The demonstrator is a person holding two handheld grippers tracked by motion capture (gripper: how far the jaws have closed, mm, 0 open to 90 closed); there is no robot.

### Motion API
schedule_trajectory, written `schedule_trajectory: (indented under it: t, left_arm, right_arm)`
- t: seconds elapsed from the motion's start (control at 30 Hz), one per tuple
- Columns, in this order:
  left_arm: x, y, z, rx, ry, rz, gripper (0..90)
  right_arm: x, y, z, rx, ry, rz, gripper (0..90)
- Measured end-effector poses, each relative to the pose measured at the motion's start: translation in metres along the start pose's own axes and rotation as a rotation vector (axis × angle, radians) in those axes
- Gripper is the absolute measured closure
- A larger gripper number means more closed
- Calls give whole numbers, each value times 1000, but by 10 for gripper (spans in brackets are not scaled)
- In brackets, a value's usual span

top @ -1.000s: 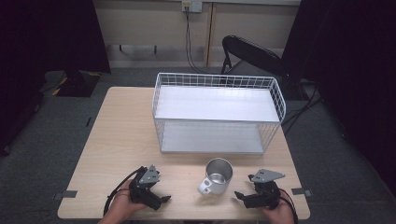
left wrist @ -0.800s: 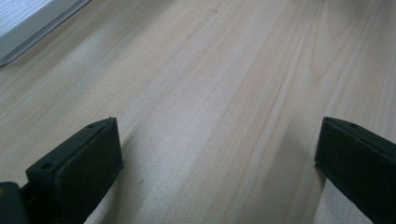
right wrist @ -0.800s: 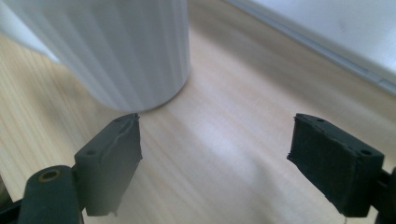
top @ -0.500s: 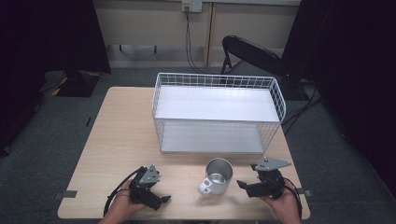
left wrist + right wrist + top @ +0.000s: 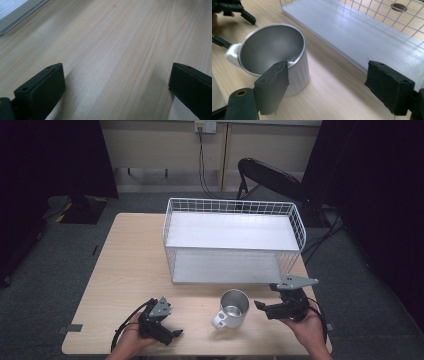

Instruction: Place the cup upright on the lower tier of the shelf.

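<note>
High view: a steel mug (image 5: 234, 307) stood upright on the wooden worktop (image 5: 130, 265), between the two grippers and nearer the right one.
Right gripper: the right gripper (image 5: 270, 309) was held in a hand (image 5: 306, 330) at the near right of the worktop, with its jaws pointed at the mug.
Right jaws: they stood wide apart and held nothing; in the right gripper view the right gripper (image 5: 329, 85) had one jaw in front of the mug's near wall and rim, while the other jaw was well off to the far side, over bare wood.
Mug from the right jaws: the mug (image 5: 274, 55) sat just ahead of the one jaw rather than in the gap between them, and I could not tell whether that jaw touched its wall. Its white handle pointed away from the jaws, toward the other gripper.
Left gripper: the left gripper (image 5: 167, 332) lay low at the near left of the worktop in the other hand (image 5: 131, 340), well apart from the mug.
Left jaws: wide open, with the left gripper (image 5: 115, 82) showing plain wood grain between and beyond them.
Basket: a white wire basket (image 5: 232, 206) with a pale floor stood beyond the mug; its near edge ran past the right jaws' far side, near but apart from the mug.
</note>
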State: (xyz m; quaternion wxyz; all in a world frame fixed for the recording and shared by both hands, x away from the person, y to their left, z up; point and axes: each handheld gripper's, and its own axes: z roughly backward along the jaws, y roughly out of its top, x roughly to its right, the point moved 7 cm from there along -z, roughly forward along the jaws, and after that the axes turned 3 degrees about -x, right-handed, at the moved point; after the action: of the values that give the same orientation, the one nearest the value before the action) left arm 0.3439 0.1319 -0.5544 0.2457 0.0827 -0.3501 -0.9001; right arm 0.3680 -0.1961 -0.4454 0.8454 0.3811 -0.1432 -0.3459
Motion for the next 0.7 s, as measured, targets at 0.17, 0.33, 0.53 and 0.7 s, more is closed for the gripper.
schedule_trajectory:
  t: [0.17,0.33,0.53,0.7]
  left_arm:
    - [0,0,0,0,0,-1,0]
    - [0,0,0,0,0,0,0]
    - [0,0,0,0,0,-1,0]
    - [0,0,0,-1,0,-1,0]
  right_arm:
    - [-2,11,1,14,5,4,176]
    - [-9,25,-2,37,13,18,188]
    - [-14,28,-11,59,30,1,262]
    - [-15,24,-18,73,38,-19,358]
